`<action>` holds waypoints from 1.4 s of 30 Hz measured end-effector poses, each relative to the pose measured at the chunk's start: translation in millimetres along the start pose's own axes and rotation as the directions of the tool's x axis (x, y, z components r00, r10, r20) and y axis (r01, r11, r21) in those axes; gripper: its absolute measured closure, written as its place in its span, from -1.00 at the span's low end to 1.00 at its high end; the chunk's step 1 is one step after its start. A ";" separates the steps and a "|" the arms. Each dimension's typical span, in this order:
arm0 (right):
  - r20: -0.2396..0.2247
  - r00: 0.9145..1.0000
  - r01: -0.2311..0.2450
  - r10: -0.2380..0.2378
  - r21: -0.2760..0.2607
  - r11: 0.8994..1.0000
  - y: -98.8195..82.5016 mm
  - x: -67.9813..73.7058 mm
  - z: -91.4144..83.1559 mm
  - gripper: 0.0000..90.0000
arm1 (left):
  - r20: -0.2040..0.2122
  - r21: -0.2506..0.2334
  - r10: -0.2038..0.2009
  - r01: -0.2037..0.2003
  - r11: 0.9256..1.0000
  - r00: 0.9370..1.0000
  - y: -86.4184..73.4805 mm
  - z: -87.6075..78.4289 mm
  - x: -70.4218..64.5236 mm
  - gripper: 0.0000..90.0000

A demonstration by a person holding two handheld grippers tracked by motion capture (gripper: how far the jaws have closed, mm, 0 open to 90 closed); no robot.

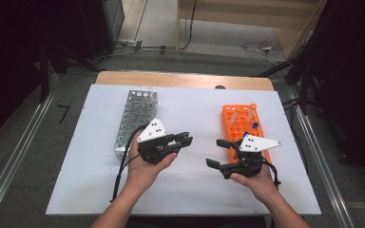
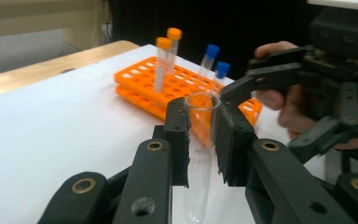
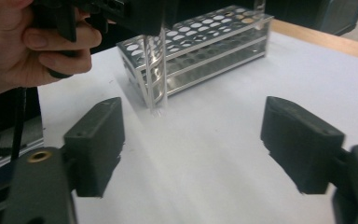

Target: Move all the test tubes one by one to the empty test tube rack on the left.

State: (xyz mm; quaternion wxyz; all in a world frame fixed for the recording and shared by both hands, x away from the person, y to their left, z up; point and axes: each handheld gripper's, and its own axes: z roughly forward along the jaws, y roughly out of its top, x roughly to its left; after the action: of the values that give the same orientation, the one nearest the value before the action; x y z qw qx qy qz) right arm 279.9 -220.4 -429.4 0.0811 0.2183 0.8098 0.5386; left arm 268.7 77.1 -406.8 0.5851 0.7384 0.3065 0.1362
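Glass-looking tube, open at the top with no cap, sits low center in the left gripper view, clamped upright in the left hand-held gripper; I'd guess it's light, slick and breakable, so grip mid-body, gently. Right hand-held gripper stands wide apart, holding nothing. That left view shows the orange rack with capped tubes, while the right gripper view shows the metal rack at upper center.

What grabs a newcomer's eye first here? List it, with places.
The orange rack at the table's right, with orange- and blue-capped tubes standing in it. Next, the clear uncapped tube clamped upright in the left gripper at the centre, facing the open, empty right gripper. A metal rack lies at the left.
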 end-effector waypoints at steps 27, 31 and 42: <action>0.115 0.992 -0.042 0.044 -0.019 0.999 -35.7 -20.8 -67.0 -1.00 | -0.237 -0.105 -0.073 0.049 0.993 0.969 26.6 -24.0 85.0 0.70; 0.129 0.990 -0.056 0.057 -0.015 0.998 -42.6 -23.9 -75.0 -1.00 | -0.271 -0.114 -0.093 0.064 0.991 0.958 25.8 -22.9 98.2 0.70; 0.160 0.983 -0.091 0.091 -0.010 0.996 -55.2 -40.2 -87.9 -1.00 | -0.373 -0.140 -0.109 0.060 0.988 0.921 29.2 -13.3 127.9 0.70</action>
State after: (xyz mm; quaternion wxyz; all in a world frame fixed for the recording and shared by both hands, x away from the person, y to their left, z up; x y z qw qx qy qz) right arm 268.8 -329.7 -447.9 0.1213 0.2976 0.7891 0.5235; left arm 369.0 162.1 -395.6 0.5656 0.6457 0.4362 0.2702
